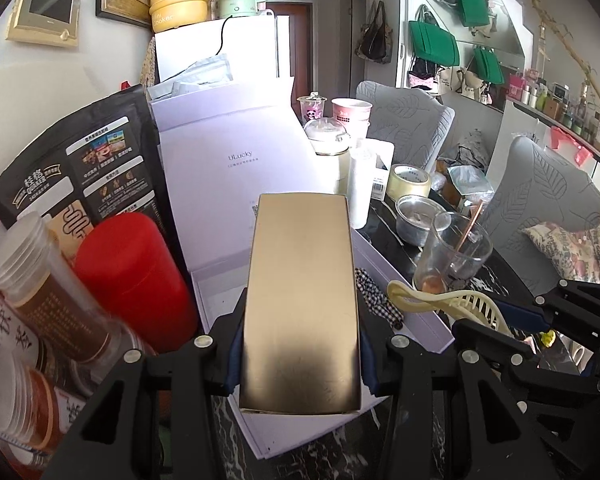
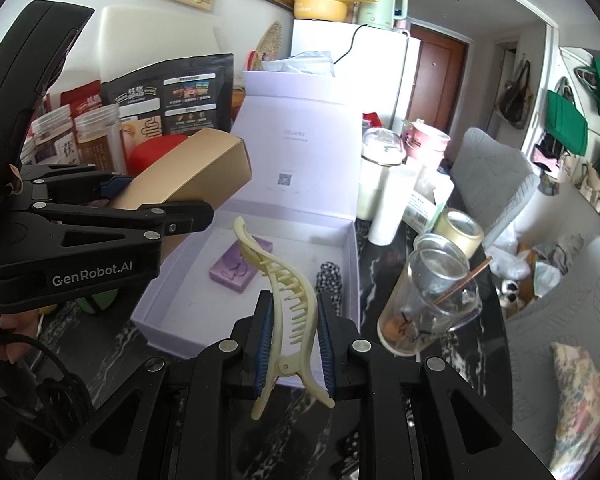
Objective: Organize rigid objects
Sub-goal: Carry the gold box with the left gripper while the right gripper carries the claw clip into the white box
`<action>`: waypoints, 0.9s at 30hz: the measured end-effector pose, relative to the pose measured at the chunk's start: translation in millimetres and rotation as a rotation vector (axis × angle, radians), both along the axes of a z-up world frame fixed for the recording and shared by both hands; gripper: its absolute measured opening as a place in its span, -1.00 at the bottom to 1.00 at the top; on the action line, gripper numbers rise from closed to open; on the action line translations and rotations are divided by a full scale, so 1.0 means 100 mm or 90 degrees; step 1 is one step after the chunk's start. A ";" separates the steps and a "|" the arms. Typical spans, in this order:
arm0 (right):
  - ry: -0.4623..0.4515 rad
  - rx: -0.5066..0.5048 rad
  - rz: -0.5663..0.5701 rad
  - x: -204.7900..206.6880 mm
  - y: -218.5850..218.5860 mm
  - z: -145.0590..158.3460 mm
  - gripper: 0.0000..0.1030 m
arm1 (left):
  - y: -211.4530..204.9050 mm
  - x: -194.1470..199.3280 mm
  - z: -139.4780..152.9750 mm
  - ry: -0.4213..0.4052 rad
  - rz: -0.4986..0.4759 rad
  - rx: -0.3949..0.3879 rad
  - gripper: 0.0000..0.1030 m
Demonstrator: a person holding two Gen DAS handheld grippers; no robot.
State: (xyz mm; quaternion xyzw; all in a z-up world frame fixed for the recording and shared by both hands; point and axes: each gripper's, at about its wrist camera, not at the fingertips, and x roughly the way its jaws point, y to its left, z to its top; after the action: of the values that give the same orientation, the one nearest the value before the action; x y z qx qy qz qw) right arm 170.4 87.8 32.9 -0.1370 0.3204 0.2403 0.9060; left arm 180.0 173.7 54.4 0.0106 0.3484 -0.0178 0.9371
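Tongs on both sides are loaded: left tongs [image 1: 300, 364] are clamped across the lower end of a gold box [image 1: 300, 300], which juts forward and up above the open lavender gift box [image 2: 350, 252]; right tongs [image 2: 294, 344] are pinched onto a cream hair claw clip [image 2: 288, 292] near its hinge, curved teeth pointing out over the same tray. Inside lies only a small purple block [image 2: 240, 266], toward the tray's left; a checked cloth [image 2: 332, 280] drapes at its right wall. Judgement: the step in hand is setting both items down in the tray. Best done one at a time, since the two tools sit close and could knock each other. Gold box wants lowering flat on the bare floor beside the purple block, not on top of it. Clip wants a low release so it does not bounce out. Hazard to the right: a glass cup [image 2: 432, 300] with a stick stands on the dark desk [image 2: 384, 268] just beside the tray, easy to catch on withdrawal.
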 end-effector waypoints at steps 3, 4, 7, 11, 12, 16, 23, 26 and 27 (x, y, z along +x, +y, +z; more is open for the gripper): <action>-0.004 -0.002 -0.004 0.10 0.01 0.01 -0.59 | 0.02 0.12 0.00 -0.002 0.003 -0.003 -0.14; -0.006 -0.002 -0.005 0.15 0.02 0.02 -0.59 | 0.03 0.16 0.00 -0.004 0.005 -0.006 -0.13; -0.011 -0.003 -0.007 0.27 0.04 0.04 -0.59 | 0.07 0.28 0.00 -0.012 0.013 -0.006 -0.13; -0.012 -0.004 -0.011 0.42 0.07 0.03 -0.59 | 0.13 0.44 -0.02 -0.014 0.025 -0.009 -0.13; -0.012 -0.004 -0.012 0.46 0.08 0.03 -0.59 | 0.15 0.49 -0.04 -0.013 0.028 -0.006 -0.13; -0.007 -0.004 -0.016 0.60 0.13 -0.02 -0.59 | 0.26 0.65 -0.15 0.002 0.047 -0.014 -0.13; 0.025 -0.015 -0.027 0.87 0.22 -0.24 -0.59 | 0.46 0.88 -0.45 0.049 0.077 -0.033 -0.13; 0.042 -0.015 -0.031 0.96 0.27 -0.35 -0.59 | 0.48 0.94 -0.56 0.067 0.072 -0.026 -0.13; 0.046 -0.018 -0.034 0.99 0.29 -0.39 -0.59 | 0.48 0.96 -0.60 0.075 0.073 -0.026 -0.14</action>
State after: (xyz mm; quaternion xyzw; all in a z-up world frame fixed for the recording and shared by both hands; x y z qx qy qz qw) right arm 269.6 116.4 -5.7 -0.1328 0.3598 0.2163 0.8978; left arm 276.5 221.8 -5.2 -0.0293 0.4023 0.0280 0.9146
